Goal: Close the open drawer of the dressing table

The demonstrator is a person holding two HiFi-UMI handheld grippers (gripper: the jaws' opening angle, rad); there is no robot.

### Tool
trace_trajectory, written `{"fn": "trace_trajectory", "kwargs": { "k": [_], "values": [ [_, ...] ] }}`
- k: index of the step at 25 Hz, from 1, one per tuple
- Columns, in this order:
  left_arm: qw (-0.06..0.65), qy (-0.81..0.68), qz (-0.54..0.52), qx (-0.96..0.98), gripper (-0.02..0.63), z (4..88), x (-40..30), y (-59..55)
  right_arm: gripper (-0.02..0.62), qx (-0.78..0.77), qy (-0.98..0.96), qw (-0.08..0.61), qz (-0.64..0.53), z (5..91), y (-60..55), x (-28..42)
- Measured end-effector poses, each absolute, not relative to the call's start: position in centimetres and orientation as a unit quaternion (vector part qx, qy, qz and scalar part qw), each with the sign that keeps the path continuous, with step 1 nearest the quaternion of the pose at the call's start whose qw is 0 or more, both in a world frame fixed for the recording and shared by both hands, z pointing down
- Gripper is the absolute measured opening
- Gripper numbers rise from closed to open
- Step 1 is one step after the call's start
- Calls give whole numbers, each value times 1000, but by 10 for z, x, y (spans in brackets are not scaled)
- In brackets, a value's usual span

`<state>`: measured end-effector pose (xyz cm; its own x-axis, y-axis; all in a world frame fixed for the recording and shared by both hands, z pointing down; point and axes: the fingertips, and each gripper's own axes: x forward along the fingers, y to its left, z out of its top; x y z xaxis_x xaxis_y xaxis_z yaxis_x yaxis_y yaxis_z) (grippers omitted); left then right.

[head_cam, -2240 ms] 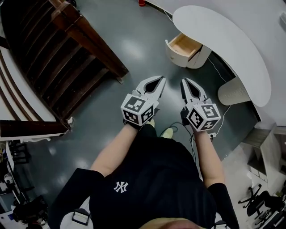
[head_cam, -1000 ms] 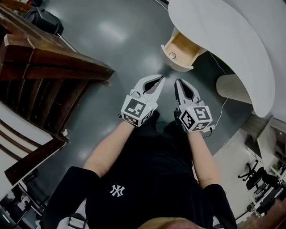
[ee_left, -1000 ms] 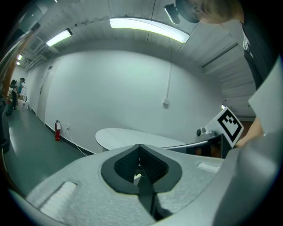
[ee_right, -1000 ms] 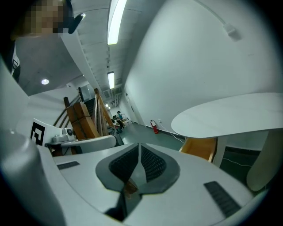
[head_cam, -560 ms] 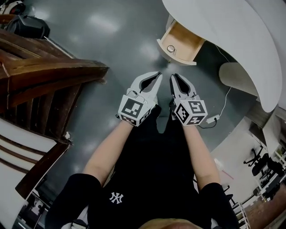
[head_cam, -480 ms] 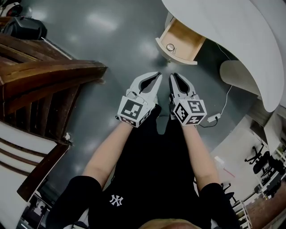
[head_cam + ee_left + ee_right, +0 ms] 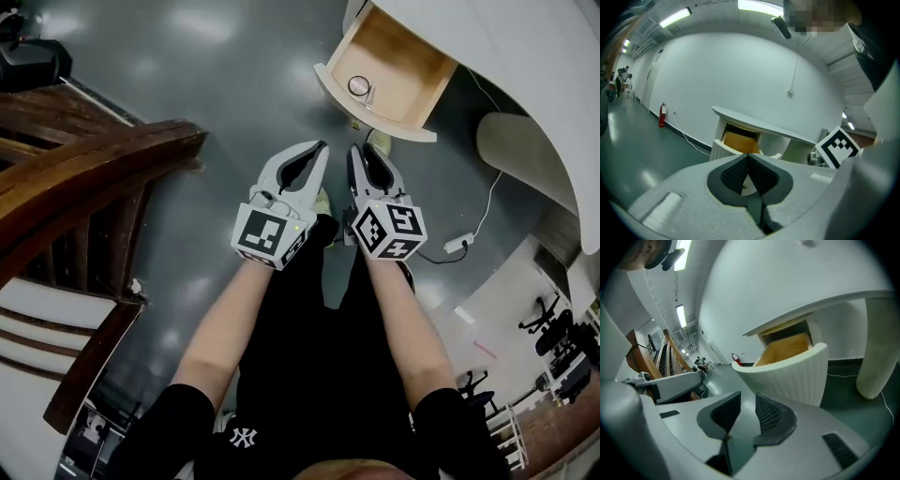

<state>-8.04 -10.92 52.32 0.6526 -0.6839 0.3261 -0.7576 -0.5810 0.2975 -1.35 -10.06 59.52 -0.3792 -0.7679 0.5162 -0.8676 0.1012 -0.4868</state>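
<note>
The dressing table's drawer (image 7: 386,67) stands pulled out under the white curved top (image 7: 525,56). Its wooden inside is bare except for a small round thing (image 7: 359,86). Both grippers hang over the dark floor just short of the drawer's ribbed white front (image 7: 787,373), touching nothing. My left gripper (image 7: 319,148) is shut and empty, its tips meeting (image 7: 748,157) in line with the drawer (image 7: 740,143). My right gripper (image 7: 366,152) is opening, with a clear gap and nothing between its pads (image 7: 747,401).
A dark wooden staircase rail (image 7: 94,187) fills the left side. The table's white ribbed leg (image 7: 525,159) stands to the right of the drawer, with a power strip and cable (image 7: 457,246) on the floor beside it. A fire extinguisher (image 7: 662,116) stands by the far wall.
Both grippers have sunk and come closer to the drawer, which now looks larger in the head view. The right gripper's jaws have parted from shut; the left stays shut.
</note>
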Motion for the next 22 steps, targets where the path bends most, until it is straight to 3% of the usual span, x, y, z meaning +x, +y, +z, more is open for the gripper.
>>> {"fn": "trace_trajectory", "kwargs": {
  "k": [14, 22],
  "values": [
    [209, -410, 98, 882, 11, 595, -77, -133, 152, 581, -695, 52, 422, 687, -126, -12],
    [214, -410, 96, 881, 11, 601, -74, -138, 110, 583, -694, 46, 419, 689, -136, -11]
  ]
}}
